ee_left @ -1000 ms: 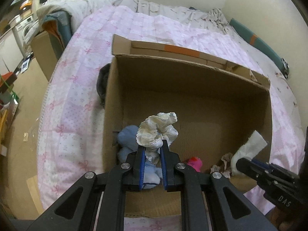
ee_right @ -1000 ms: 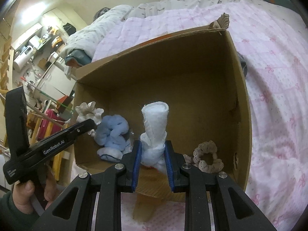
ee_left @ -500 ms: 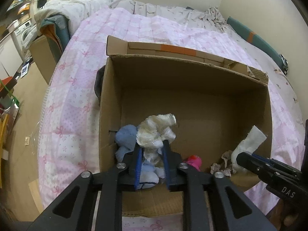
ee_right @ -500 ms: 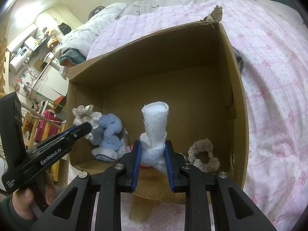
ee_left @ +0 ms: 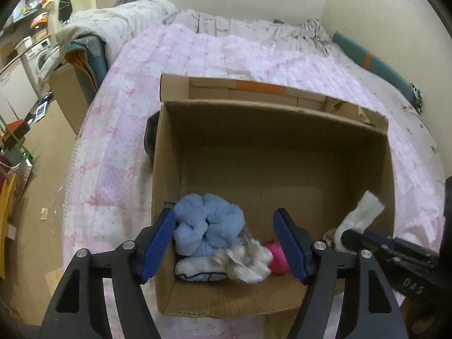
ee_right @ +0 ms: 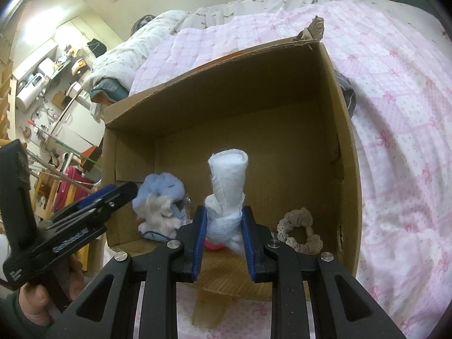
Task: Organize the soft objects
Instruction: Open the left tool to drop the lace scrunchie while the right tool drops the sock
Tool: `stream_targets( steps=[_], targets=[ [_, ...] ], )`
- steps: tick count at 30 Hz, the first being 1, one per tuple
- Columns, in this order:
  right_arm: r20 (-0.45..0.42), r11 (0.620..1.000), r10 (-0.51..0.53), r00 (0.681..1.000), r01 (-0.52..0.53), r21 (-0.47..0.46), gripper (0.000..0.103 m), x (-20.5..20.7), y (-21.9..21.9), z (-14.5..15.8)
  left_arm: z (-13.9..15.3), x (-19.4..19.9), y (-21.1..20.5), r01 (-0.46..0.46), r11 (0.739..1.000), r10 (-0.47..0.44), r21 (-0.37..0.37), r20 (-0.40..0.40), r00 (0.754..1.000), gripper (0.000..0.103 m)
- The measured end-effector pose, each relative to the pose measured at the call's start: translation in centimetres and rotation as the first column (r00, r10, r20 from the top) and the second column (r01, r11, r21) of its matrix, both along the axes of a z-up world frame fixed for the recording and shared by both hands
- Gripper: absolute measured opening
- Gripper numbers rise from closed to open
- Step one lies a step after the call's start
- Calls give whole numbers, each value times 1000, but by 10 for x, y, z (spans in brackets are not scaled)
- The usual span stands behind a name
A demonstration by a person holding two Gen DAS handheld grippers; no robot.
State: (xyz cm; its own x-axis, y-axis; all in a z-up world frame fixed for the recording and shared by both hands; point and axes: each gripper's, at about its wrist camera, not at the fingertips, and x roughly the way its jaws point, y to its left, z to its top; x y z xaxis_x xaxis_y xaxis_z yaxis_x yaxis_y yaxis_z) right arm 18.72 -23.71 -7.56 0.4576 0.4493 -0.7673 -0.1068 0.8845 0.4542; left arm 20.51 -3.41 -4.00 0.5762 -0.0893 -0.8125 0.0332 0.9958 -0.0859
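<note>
Your left gripper (ee_left: 223, 243) stands wide, its jaws having just been opening; nothing is pressed between the pads. The cream scrunchie (ee_left: 245, 260) lies loose at lower centre of the left view, on the box (ee_left: 166, 147) floor, touching the blue scrunchie (ee_left: 207, 223) and a white cloth (ee_left: 197, 269) under it. A pink item (ee_left: 278, 257) sits just beside your right-hand pad.

Your right gripper (ee_right: 223, 240) is narrow and clamped on the white roll (ee_right: 228, 186), which stands upright between the pads at centre of the right view, above the near edge of the box. A lace scrunchie (ee_right: 299, 231) lies at lower right of that view, near the right wall.

Edges: the box stands open-topped on the bed (ee_left: 118, 130), with its near wall directly under both grippers and a flap (ee_left: 254, 90) folded back at the far side. The left wall runs close to your left-hand pad. The middle and far floor of the box are bare cardboard, giving open room ahead of both grippers. A dark object (ee_left: 149, 135) sits against the box's outer left wall.

Writing: the other gripper's body shows printed lettering at the lower right of the left view and at the lower left of the right view; it is too blurred to read. Orange tape (ee_left: 260, 87) crosses the flap.
</note>
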Motion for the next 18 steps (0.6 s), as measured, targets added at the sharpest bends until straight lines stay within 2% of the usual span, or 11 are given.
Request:
stream_targets(
  steps=[11, 14, 16, 17, 18],
  targets=[
    [-16, 1000, -14, 1000, 14, 6, 26, 3, -1, -3, -2, 0, -1, 2, 1000, -1, 21, -11, 1000, 69],
    [-27, 1000, -14, 1000, 15, 9, 28, 3, -1, -5, -3, 0, -1, -2, 1000, 2, 22, -14, 1000, 69],
    [-30, 1000, -17, 999, 17, 13, 52, 3, 0, -5, -2, 0, 0, -6, 1000, 6, 26, -15, 1000, 69],
    [-27, 999, -23, 999, 24, 25, 80, 2, -2, -5, -1, -1, 2, -12, 1000, 12, 24, -10, 1000, 69],
    [-6, 998, -35, 999, 35, 45, 85, 0, -3, -2, 0, -1, 3, -15, 1000, 15, 19, -7, 1000, 69]
  ],
)
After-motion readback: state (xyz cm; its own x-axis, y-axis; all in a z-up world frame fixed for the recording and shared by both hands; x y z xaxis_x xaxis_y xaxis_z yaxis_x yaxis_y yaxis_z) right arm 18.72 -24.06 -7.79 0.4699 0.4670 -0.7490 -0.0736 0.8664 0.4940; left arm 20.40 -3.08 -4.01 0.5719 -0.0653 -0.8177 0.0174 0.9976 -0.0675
